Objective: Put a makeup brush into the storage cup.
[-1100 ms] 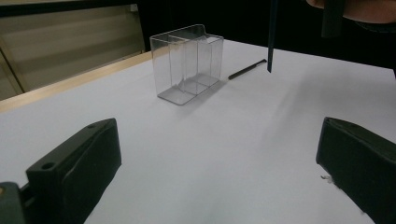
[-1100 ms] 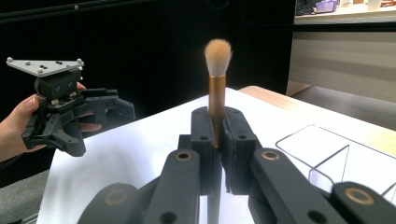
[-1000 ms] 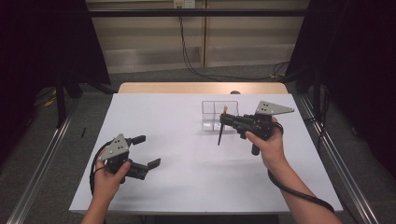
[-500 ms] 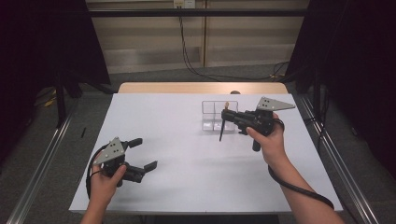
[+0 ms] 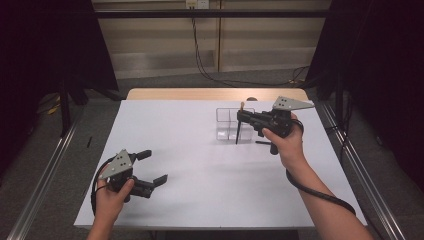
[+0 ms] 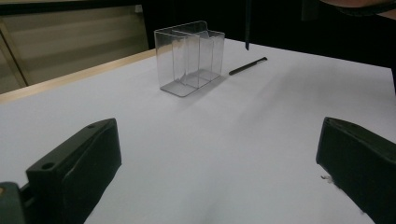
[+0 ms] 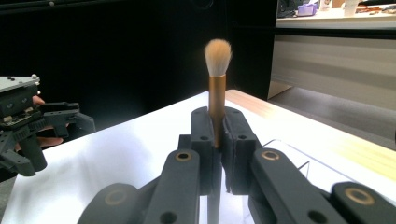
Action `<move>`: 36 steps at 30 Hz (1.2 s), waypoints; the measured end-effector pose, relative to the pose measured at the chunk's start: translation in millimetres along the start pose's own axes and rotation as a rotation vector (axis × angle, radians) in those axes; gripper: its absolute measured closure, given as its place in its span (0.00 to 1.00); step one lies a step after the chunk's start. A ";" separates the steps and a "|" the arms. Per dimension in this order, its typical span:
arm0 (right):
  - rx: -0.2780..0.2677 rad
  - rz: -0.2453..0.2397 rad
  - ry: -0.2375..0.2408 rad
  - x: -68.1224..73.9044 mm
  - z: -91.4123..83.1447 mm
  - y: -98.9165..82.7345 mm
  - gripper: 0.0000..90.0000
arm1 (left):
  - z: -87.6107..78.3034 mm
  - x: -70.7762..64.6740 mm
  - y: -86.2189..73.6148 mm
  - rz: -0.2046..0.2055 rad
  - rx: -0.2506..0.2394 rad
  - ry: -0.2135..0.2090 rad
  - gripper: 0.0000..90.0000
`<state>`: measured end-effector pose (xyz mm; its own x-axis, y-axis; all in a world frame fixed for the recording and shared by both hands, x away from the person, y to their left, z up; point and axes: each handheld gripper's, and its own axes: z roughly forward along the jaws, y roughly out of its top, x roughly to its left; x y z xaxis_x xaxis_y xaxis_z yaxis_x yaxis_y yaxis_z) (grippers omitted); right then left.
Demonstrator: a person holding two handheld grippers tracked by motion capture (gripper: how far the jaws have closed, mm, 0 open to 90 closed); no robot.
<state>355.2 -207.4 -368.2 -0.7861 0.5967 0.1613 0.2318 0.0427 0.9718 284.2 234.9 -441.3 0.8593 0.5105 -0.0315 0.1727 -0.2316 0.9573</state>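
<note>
We see the right tongs (image 5: pixel 243 118) clamped on a brush (image 7: pixel 217 88), its jaws pressed against the copper-coloured ferrule from both sides. In the right gripper view the brush stands upright between the jaws, its pale tuft of bristles at the top and its dark handle running down below them. From the high view the handle hangs over the clear organizer (image 5: pixel 229 125), its lower tip at the front right corner of that box; we cannot tell whether the tip is inside a compartment or just in front of the wall.

The organizer stands on the far right part of the white bench (image 5: pixel 200 165). In the left gripper view we make out its upright dividers, which split it into narrow compartments. A dark pen (image 6: pixel 247 66) lies flat on the bench just beside the organizer, on its right in the high view, near the right hand (image 5: pixel 282 142).

The left tongs (image 5: pixel 154 166) sit low over the near left corner of the bench, held in the left hand (image 5: pixel 112 190), well apart from the organizer. Their jaws stand wide apart with bare bench between them.

We find no brand, label or writing that can be read on the brush, the pen, the organizer or the tongs.
</note>
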 end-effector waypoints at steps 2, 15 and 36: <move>-0.001 -0.005 -0.004 -1.0 0.1 3.4 0.94 | -0.2 0.3 -0.8 -0.004 -0.003 -0.002 0.00; -0.016 -0.004 -0.019 -10.2 5.9 19.1 0.94 | -1.1 0.7 -2.2 -0.006 0.001 -0.004 0.00; -0.041 -0.017 -0.078 -24.6 17.4 36.1 0.94 | 0.1 -1.4 -2.2 -0.002 0.008 -0.020 0.00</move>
<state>392.9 -206.6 -340.1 -0.7424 0.6567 0.1322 0.1938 0.0216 0.9808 282.7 234.6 -443.4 0.8684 0.4943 -0.0397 0.1788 -0.2375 0.9548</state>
